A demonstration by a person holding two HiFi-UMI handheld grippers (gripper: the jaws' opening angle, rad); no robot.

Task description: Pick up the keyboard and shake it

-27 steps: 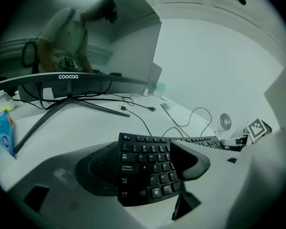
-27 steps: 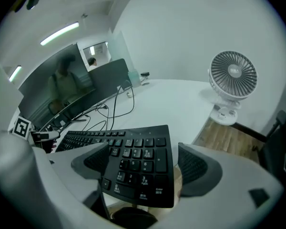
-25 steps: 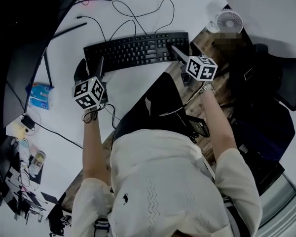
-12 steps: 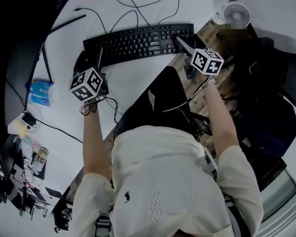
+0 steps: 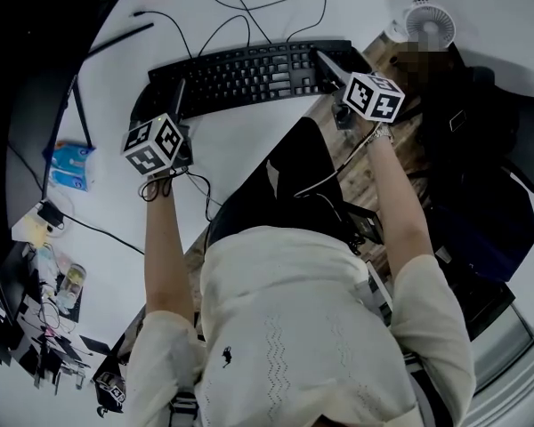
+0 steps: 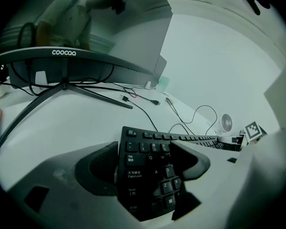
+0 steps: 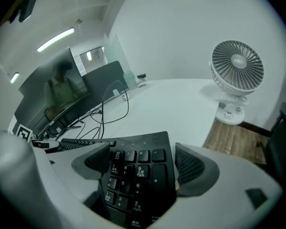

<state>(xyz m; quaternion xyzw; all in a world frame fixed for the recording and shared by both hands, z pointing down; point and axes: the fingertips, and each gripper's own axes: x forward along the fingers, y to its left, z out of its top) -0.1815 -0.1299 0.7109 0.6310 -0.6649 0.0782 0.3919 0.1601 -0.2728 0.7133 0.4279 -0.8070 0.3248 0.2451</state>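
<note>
The left gripper [image 6: 144,149] is pinching the left end of the long black keyboard [image 6: 133,171]. One jaw is pressing over the keys near Caps Lock, and the other is sitting behind the keyboard's outer edge. The right gripper [image 7: 142,151] is clamping the number-pad end the same way, with ribbed pads [image 7: 193,165] closing on either side of it.

From above, the keyboard is stretching level between the two grippers, over the far part of the white desk [image 5: 249,158]. I cannot tell whether it is touching the desk. The wearer, in a white knitted top [image 5: 285,327], is reaching both arms forward.

Only the left gripper view is showing the black monitor [image 6: 86,61] on its splayed metal stand, well behind the keyboard. Only the right gripper view is showing the white desk fan [image 7: 237,70] plainly, upright near the desk's edge, with brown wooden floor [image 7: 233,142] beyond it. The head view alone is taking in the thin black cables [image 5: 249,12] looping behind the keyboard and a blue packet [image 5: 71,167] lying at the desk's left.

A small clear jar [image 5: 71,285] is standing among clutter at the near-left corner, and its contents are too small to make out.
</note>
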